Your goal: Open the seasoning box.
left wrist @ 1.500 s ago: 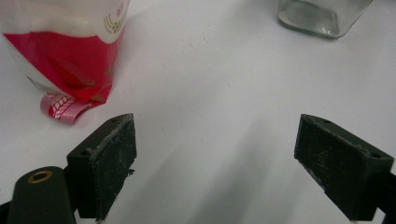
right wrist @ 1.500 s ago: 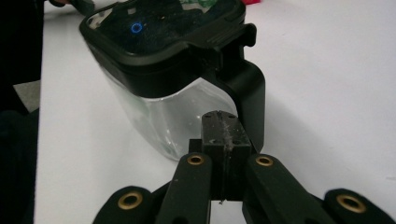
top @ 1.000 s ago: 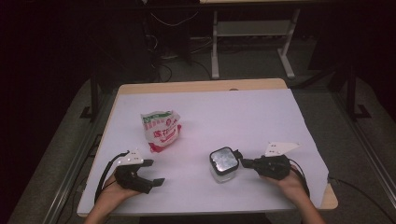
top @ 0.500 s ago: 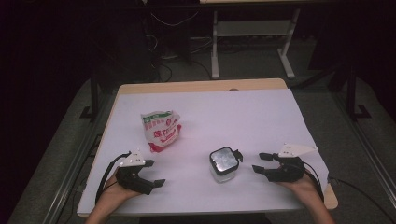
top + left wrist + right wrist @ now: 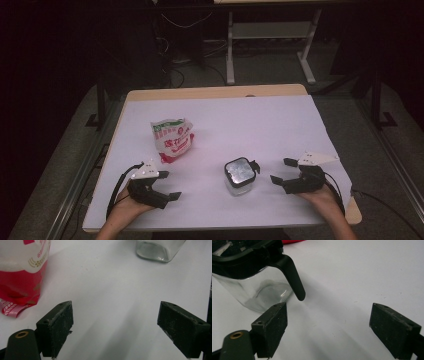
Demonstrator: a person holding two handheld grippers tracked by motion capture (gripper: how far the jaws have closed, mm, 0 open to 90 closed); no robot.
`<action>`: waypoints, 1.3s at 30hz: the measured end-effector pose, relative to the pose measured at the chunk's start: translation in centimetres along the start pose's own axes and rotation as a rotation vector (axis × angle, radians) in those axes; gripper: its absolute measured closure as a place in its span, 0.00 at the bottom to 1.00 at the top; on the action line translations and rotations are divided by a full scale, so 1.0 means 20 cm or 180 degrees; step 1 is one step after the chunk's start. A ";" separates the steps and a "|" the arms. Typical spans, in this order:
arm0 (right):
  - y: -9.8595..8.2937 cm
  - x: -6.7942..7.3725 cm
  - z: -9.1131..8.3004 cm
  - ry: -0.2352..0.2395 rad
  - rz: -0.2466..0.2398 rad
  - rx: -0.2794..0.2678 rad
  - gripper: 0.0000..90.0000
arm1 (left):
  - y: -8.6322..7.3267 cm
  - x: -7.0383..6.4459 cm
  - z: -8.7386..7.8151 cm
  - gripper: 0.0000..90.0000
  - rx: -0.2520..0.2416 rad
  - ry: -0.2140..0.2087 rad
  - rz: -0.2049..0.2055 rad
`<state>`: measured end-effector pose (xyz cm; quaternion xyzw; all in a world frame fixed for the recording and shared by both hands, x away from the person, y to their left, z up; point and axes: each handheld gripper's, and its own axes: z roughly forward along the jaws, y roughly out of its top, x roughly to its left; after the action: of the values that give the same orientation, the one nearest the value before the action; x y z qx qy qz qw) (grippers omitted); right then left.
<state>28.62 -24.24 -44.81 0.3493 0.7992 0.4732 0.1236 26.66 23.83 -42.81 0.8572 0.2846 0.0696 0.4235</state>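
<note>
Just beyond your right hand-held gripper (image 5: 284,171), off its left jaw, stands the glass jar (image 5: 240,176) with its black lid (image 5: 239,170), upright on the white bench (image 5: 260,125). Your right jaws are spread wide and hold nothing; in the right gripper view the jar's (image 5: 254,292) black latch tab (image 5: 292,277) hangs down just ahead of the left jaw, apart from it. Your left hand-held gripper (image 5: 169,186) rests low on the bench near its front edge, jaws likewise spread wide with only bare bench between them. Ahead of it and to its left sits the red and white pouch (image 5: 172,138), crumpled and standing on its base. In the left gripper view the pouch (image 5: 21,272) lies beyond the left jaw, and the jar's (image 5: 160,248) clear bottom shows farther off towards the right jaw. Both your hands sit well apart, the jar between them.
</note>
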 end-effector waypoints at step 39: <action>-0.03 -0.05 0.00 0.0003 0.0080 -0.0181 0.15 | 0.28 -0.17 0.22 0.14 -0.0077 -0.0438 0.0321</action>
<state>29.06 -25.00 -45.44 0.3554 0.7810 0.4975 0.1271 27.77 16.22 -40.82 0.8680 0.2105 0.0352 0.4483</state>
